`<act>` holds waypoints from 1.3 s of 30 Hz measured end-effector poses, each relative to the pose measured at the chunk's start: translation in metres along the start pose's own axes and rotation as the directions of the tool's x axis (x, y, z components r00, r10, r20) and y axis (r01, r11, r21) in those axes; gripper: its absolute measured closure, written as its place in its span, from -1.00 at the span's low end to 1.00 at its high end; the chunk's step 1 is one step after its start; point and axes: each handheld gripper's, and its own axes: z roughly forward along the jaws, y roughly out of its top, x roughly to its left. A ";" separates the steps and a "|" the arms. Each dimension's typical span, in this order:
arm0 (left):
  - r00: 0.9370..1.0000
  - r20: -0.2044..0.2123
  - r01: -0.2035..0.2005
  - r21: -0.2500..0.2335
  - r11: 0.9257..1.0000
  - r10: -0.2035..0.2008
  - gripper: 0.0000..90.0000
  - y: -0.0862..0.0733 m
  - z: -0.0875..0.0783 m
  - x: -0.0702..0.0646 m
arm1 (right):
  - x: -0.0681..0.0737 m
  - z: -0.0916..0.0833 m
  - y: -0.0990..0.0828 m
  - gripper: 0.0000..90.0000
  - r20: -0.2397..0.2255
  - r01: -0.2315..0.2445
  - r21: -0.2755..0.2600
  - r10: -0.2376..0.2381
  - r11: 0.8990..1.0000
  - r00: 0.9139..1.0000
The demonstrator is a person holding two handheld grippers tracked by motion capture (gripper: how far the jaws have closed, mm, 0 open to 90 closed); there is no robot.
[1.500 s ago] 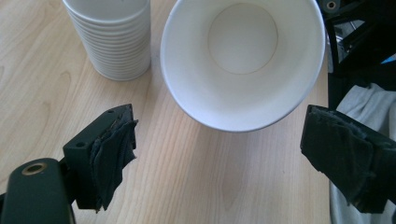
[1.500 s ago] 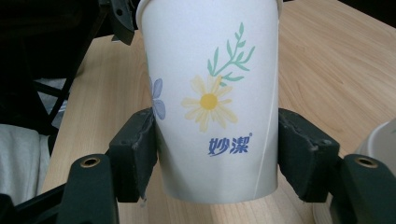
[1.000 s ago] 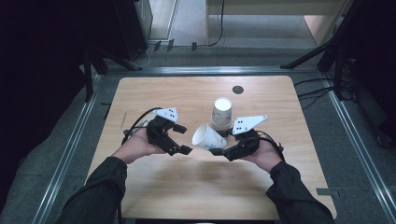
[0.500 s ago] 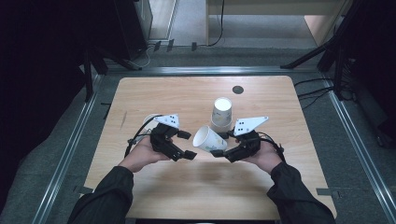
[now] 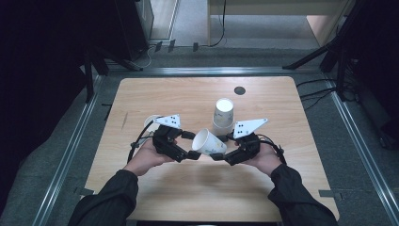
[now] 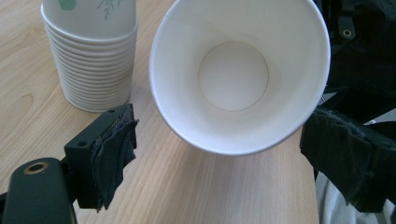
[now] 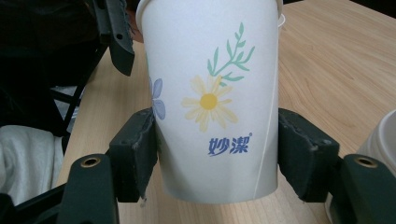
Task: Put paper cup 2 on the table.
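A white paper cup (image 5: pixel 209 142) printed with a daisy lies on its side above the wooden table (image 5: pixel 155 94). My right gripper (image 5: pixel 222 148) is shut on it near its base; in the right gripper view both pads (image 7: pixel 140 149) press the cup's wall (image 7: pixel 210 93). The cup's mouth (image 6: pixel 233 74) faces my left gripper (image 5: pixel 192 145). That gripper is open, its pads (image 6: pixel 112 154) on either side of the rim's lower edge and clear of it. A tall stack of the same cups (image 5: pixel 223 115) stands upside down just beyond, also seen as the stack (image 6: pixel 88 60) in the left gripper view.
Another white cup (image 5: pixel 151 121) stands behind my left hand. A small dark round hole (image 5: pixel 240 90) sits near the table's far edge. Metal rails (image 5: pixel 70 155) border the table, with dark floor, stands and cables beyond. Bare wood lies in front of the hands.
My left gripper has edged right toward the cup's mouth, its jaws now beside the rim. The right gripper and the cup have stayed put.
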 end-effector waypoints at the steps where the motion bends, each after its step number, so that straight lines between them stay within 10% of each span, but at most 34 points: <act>1: 1.000 0.002 0.003 -0.007 1.000 -0.003 -0.75 0.000 0.000 0.000 | 0.000 0.000 0.000 -0.23 -0.002 -0.002 0.000 0.002 1.000 1.000; 39: 1.000 0.013 -0.013 -0.062 0.998 0.014 -0.54 0.001 0.009 0.000 | -0.001 0.013 -0.002 -0.24 -0.047 -0.033 -0.002 0.033 0.999 0.998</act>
